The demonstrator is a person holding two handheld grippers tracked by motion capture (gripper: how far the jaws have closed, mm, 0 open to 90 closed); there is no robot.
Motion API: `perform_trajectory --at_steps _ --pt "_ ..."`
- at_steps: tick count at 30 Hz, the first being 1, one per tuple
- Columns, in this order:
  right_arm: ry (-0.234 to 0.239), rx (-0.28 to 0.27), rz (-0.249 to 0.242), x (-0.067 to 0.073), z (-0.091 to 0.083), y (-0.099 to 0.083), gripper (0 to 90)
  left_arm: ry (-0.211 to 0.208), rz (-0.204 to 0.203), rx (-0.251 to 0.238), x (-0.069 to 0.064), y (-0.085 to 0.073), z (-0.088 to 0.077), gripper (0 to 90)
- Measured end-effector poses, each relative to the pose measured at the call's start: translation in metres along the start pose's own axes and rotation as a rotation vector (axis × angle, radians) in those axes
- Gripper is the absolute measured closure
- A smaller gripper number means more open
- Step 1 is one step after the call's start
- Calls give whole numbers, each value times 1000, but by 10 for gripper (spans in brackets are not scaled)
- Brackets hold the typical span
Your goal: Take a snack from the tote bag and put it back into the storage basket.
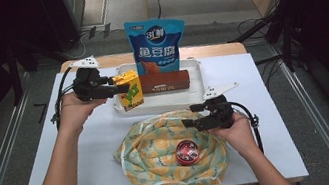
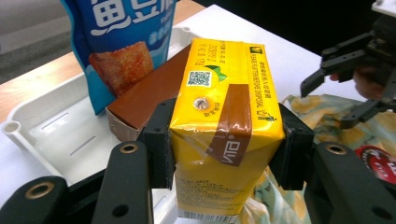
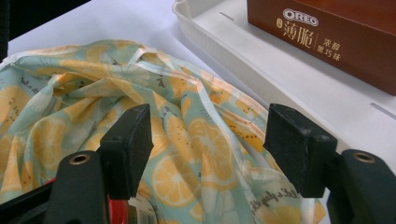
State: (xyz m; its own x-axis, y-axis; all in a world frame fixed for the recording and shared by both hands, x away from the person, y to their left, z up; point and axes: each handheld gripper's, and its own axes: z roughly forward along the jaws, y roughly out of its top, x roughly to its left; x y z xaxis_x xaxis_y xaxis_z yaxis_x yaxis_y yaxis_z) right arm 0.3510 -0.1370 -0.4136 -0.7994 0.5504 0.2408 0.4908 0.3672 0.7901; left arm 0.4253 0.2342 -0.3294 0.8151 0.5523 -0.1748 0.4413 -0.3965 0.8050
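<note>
My left gripper (image 1: 118, 85) is shut on a yellow drink carton (image 1: 130, 91), held upright over the left end of the white tray (image 1: 194, 69). In the left gripper view both pads press the yellow drink carton (image 2: 224, 135) by its sides. A brown Oreo box (image 1: 165, 82) lies in the tray, and a blue snack bag (image 1: 156, 44) stands behind it. My right gripper (image 1: 193, 116) stands open above the lemon-print cloth bag (image 1: 157, 149), with nothing between its jaws. In the right gripper view the lemon-print cloth bag (image 3: 154, 121) lies below the open jaws. A red round tin (image 1: 187, 151) rests on the cloth.
The white table top (image 1: 94, 139) carries everything. A wooden edge (image 1: 216, 49) runs along its far side. Dark stands and cables sit on the floor left and right of the table.
</note>
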Motion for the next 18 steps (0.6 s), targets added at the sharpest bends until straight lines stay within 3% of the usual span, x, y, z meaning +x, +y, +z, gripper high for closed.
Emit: perform_trajectory --at_steps 5,18 --pt "-2 -3 -4 2 -1 0 333 27 0 10 6 -2 7 511" --pt "-6 -5 -1 3 -3 -2 333 41 -20 7 19 -6 15 511"
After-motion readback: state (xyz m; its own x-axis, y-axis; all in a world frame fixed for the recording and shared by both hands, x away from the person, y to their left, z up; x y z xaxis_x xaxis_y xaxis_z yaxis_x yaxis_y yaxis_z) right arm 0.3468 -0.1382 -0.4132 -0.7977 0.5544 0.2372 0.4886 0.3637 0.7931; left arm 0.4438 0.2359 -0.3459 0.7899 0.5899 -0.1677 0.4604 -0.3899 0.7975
